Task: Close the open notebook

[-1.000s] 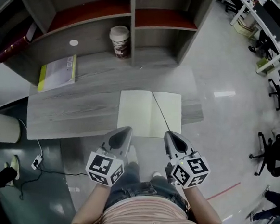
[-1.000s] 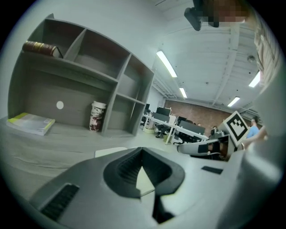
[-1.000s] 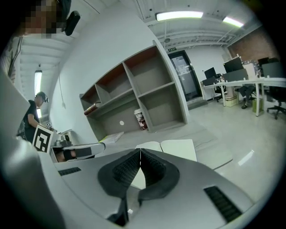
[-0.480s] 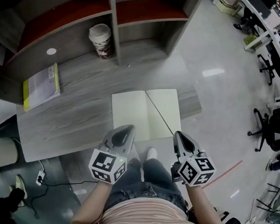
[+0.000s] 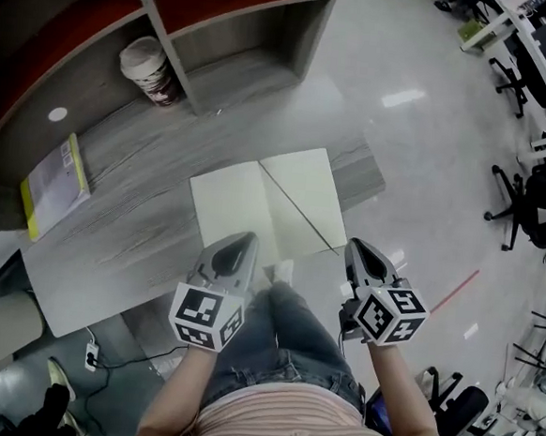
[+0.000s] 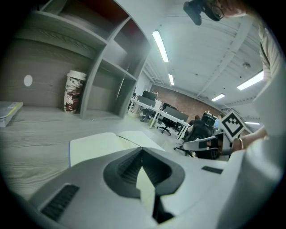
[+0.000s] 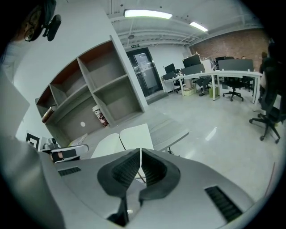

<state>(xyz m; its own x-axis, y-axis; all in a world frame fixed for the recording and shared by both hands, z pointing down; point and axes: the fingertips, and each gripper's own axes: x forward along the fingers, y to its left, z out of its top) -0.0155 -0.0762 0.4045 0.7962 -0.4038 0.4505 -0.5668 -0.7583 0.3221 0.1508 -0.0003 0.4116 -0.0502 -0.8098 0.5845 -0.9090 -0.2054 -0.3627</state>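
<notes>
Down and forward we come: my left gripper and right gripper, both with jaws pressed together and empty, hang at the near edge of the open notebook lying flat on the surface.

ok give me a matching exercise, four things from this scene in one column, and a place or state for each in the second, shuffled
1 notebook
2 paper cup
3 yellow-edged booklet
4 right gripper

a jaws together, nothing between them
b upright beside the shelf divider
c lying open near the front edge of the desk
d flat on the desk, far left in the head view

Pairs: 1c, 2b, 3d, 4a
</notes>
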